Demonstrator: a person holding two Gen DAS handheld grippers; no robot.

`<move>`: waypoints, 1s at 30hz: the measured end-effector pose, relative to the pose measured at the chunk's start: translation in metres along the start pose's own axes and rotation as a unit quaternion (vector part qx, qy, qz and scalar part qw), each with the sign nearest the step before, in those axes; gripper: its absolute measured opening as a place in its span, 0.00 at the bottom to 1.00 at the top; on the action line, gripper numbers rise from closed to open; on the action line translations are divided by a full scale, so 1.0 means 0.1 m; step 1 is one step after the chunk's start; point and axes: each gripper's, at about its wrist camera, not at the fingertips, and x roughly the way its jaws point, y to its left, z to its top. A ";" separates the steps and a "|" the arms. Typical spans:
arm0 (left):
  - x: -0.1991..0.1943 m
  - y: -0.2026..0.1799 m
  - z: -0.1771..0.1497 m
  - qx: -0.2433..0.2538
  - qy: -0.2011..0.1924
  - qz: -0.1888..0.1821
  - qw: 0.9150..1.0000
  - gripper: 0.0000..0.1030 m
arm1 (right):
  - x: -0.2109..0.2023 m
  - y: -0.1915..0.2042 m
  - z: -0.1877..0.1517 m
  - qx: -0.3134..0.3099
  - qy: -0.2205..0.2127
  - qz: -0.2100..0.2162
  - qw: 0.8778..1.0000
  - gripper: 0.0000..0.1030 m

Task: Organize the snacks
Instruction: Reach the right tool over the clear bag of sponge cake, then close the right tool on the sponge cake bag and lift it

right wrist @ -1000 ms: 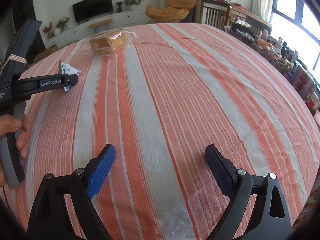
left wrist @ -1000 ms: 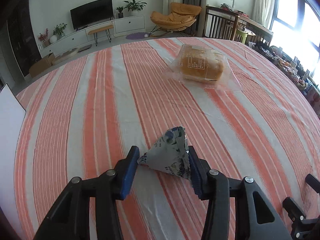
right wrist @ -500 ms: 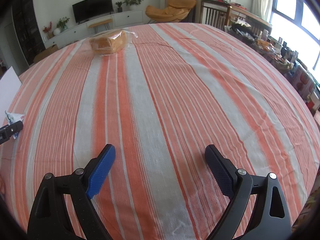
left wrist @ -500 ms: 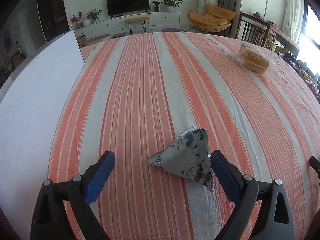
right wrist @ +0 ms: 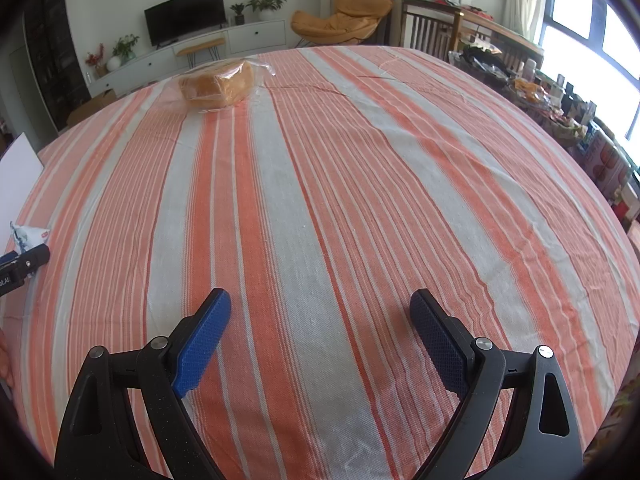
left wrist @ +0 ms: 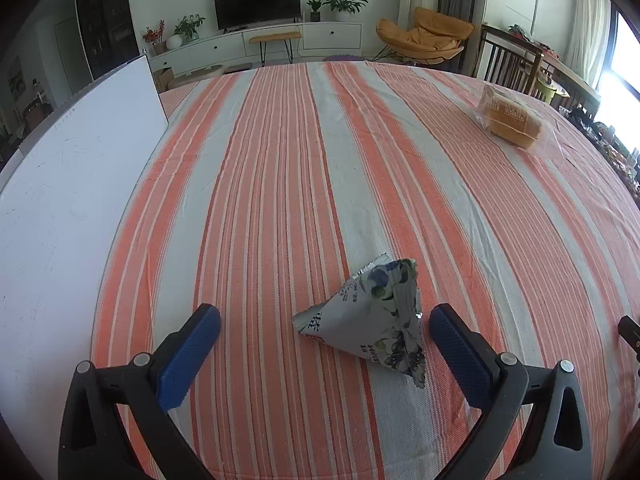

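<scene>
A small triangular snack pouch with a blue flower print lies on the striped tablecloth. It sits between the fingers of my left gripper, whose jaws are opening; neither pad touches it. The right wrist view catches the pouch at the far left edge, beside a left gripper finger. A loaf of bread in a clear bag rests far off to the right of the pouch, at the table's far side. My right gripper stands open over bare cloth, holding nothing.
A white board lies flat along the table's left side, close to the pouch. Beyond the table's right edge stands a cluttered shelf of boxes and packets. Wooden chairs stand behind the far edge.
My left gripper carried the pouch leftward toward the white board, set it on the cloth and let go, its jaws spreading wide. The right gripper has not moved.
</scene>
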 end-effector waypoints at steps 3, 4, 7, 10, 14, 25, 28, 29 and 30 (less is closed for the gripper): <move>0.00 0.00 0.00 0.000 0.000 0.000 1.000 1.00 | 0.00 0.00 0.00 0.000 0.000 0.000 1.000 0.91; 0.00 0.00 0.00 0.000 0.000 0.000 1.000 1.00 | 0.00 0.00 0.00 0.000 0.000 0.000 1.000 0.91; 0.00 0.00 0.00 0.000 0.000 0.000 1.000 1.00 | 0.00 0.00 0.00 0.000 0.000 0.000 1.000 0.91; 0.00 0.00 0.00 0.000 0.000 0.000 1.000 1.00 | 0.00 0.00 0.00 0.000 0.000 0.000 1.000 0.91; 0.00 0.00 0.00 0.000 0.000 0.000 1.000 1.00 | 0.00 0.00 0.00 0.000 0.000 0.000 1.000 0.91; 0.00 0.00 -0.01 -0.001 0.000 0.000 1.000 1.00 | 0.01 0.01 0.02 -0.002 0.001 -0.003 1.000 0.91; 0.00 0.00 -0.01 -0.001 0.000 0.000 1.000 1.00 | 0.12 0.07 0.28 -0.014 0.048 0.000 0.999 0.89; 0.00 0.00 -0.01 -0.001 0.000 0.000 1.000 1.00 | 0.13 0.10 0.42 -0.008 0.047 0.005 0.999 0.89; 0.00 0.00 -0.01 -0.001 0.000 0.000 1.000 1.00 | 0.12 0.15 0.55 -0.001 0.036 0.011 0.999 0.89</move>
